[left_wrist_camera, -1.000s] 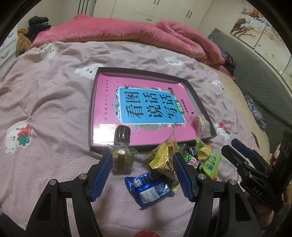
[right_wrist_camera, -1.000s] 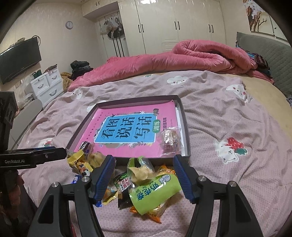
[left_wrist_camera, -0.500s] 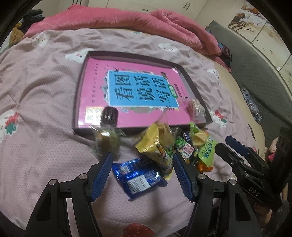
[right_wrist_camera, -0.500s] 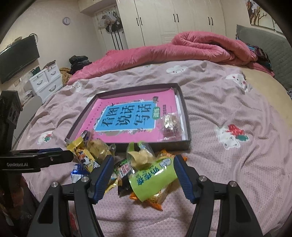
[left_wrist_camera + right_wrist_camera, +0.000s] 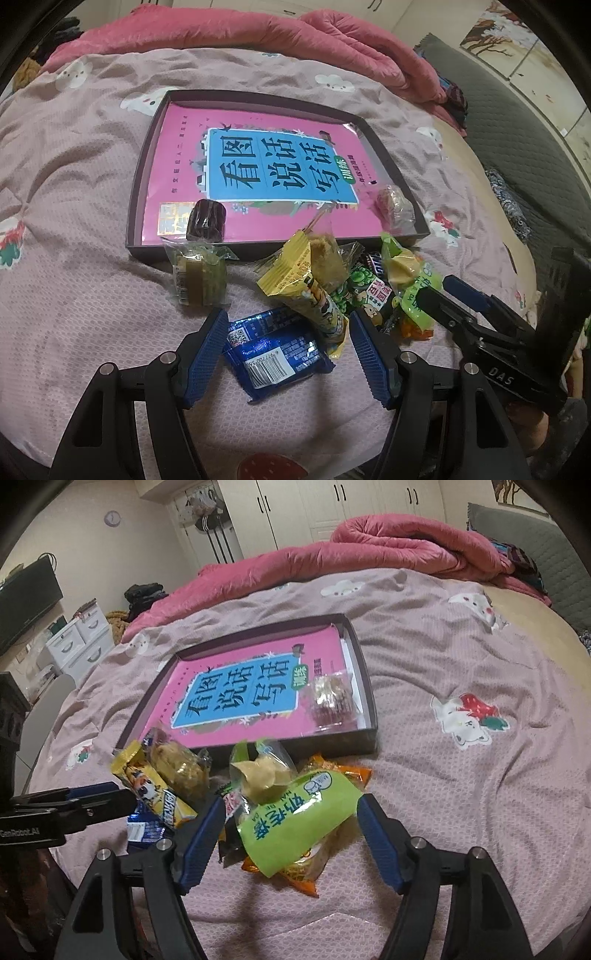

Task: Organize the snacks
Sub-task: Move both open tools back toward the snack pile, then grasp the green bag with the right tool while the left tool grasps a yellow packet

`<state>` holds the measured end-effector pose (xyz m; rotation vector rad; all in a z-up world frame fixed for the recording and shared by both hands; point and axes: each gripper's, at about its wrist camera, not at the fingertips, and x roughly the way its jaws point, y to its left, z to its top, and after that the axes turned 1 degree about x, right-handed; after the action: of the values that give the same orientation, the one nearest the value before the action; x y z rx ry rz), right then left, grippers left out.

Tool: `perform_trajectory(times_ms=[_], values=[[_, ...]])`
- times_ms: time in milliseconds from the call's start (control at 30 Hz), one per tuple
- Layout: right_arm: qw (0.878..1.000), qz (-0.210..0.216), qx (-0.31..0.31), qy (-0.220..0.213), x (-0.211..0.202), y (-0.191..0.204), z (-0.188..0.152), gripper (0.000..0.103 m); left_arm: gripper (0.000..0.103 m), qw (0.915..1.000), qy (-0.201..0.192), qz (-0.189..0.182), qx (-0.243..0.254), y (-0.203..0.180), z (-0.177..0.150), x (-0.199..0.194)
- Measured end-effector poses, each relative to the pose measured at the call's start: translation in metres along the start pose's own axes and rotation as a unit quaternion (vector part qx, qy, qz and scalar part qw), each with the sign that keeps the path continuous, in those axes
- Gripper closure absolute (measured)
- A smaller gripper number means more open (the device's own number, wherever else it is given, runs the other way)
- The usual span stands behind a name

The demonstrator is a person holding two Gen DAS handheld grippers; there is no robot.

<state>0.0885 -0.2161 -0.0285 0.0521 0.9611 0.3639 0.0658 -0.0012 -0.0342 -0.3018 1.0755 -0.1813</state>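
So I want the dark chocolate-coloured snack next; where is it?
In the left wrist view, the dark snack lies inside the tray, at its near left corner on the pink book, just behind the green cake packet.

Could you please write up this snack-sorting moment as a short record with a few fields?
surface: bed with pink quilt
tray: dark tray holding a pink book
in tray: brown wrapped cake; clear-wrapped candy
pile outside tray: blue packet, yellow packet, green pastry, lime-green packet
left tongs: open, straddling the blue packet
right tongs: opening, lime-green packet between them
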Motion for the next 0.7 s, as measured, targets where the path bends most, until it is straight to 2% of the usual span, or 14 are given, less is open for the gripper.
perform_trajectory(times_ms=[467,700], values=[[0.998,0.003,-0.053,-0.016,0.014,0.021,0.005,0.030,0.033,0.9995,-0.005,-0.029,-0.011,0.002,0.003,0.002],[0.997,0.006,-0.076,-0.019,0.027,0.028,0.010,0.031,0.033,0.9987,0.006,-0.045,-0.025,0.003,0.005,0.010]])
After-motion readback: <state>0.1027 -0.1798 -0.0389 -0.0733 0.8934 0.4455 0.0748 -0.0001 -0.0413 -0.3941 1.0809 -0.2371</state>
